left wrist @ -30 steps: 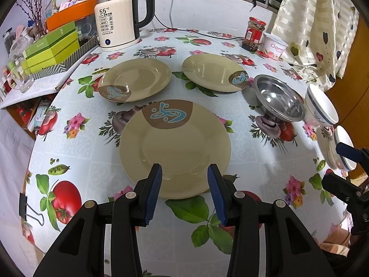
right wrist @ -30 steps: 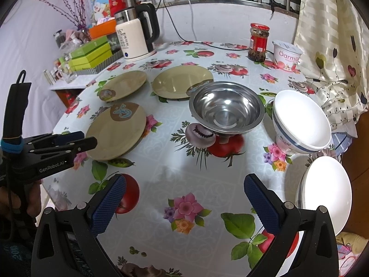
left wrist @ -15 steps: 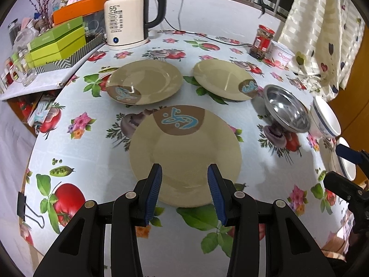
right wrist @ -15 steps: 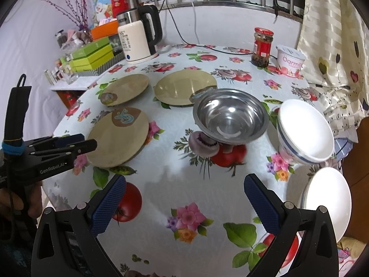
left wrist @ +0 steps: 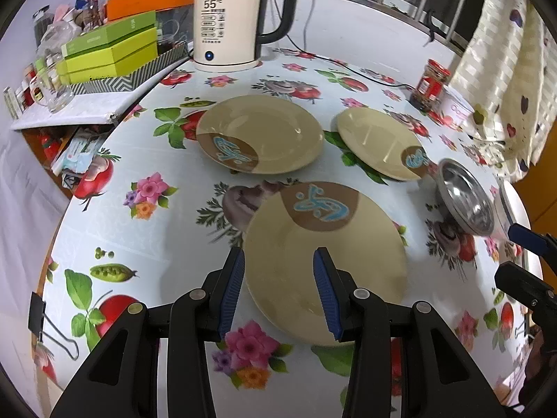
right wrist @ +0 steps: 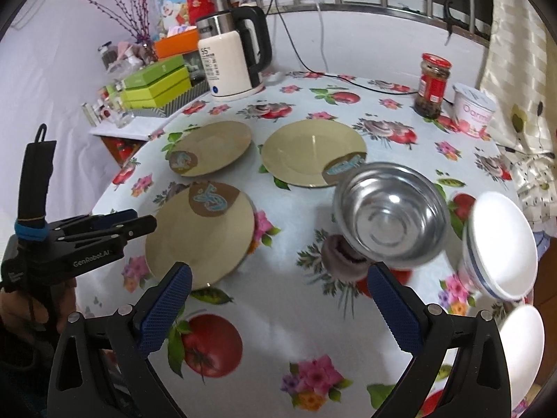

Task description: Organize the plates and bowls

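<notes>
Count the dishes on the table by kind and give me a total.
Tan plates: 3 (near, back left, back right)
Steel bowl: 1
White bowls: 2 (one, another nearer the table's edge)
Total: 6

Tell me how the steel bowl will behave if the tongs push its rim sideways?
The steel bowl looks thin and shiny, so it is probably light and may slide easily on the glossy tablecloth. It seems to stand on a narrow foot under a wide rim, so a high push could tip it. It looks rigid and unlikely to break.
</notes>
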`<state>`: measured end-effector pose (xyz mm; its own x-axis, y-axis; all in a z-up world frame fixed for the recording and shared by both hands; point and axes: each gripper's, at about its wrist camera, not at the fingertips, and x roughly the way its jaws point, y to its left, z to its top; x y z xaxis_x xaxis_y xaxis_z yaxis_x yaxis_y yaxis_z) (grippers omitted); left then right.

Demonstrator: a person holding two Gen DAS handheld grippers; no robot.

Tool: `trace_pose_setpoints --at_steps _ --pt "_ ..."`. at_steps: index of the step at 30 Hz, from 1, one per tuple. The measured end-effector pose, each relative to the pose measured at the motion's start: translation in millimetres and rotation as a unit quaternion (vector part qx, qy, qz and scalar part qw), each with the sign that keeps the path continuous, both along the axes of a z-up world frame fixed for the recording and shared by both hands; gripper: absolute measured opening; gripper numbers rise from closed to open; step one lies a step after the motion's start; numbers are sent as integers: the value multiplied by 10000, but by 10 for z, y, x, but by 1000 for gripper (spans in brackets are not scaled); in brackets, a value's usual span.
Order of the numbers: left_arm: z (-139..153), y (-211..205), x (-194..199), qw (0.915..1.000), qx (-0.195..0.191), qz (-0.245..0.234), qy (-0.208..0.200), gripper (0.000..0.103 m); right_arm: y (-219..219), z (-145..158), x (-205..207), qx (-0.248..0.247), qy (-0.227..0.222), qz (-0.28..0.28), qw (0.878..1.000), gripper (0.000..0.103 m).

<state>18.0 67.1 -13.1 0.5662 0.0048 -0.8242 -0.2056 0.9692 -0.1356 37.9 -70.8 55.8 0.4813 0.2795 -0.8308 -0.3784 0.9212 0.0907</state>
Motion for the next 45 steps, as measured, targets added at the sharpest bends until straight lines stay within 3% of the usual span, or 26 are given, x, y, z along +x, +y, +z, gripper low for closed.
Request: trace_pose_setpoints --at_steps 5,8,20,27,30,39,45 --pt "0 98 78 9999 36 96 -25 42 124 -21 154 90 67 120 9999 100" --pt "3 152 128 9999 52 144 -39 42 200 -32 250 127 115 178 9997 91" --pt "-36 397 297 9991 150 387 -13 42 559 -111 601 183 222 517 9982 85" --pt "-71 546 370 9986 184 502 10 42 734 -186 750 252 356 689 9967 76" --pt "-79 605 416 9984 207 533 11 42 799 -221 841 317 444 705 9960 68" --pt "-134 864 609 9981 -73 606 -23 42 922 -398 1178 518 820 569 9937 55" --pt "-158 990 730 9978 -283 601 -79 40 981 -525 1388 718 1109 460 9902 55"
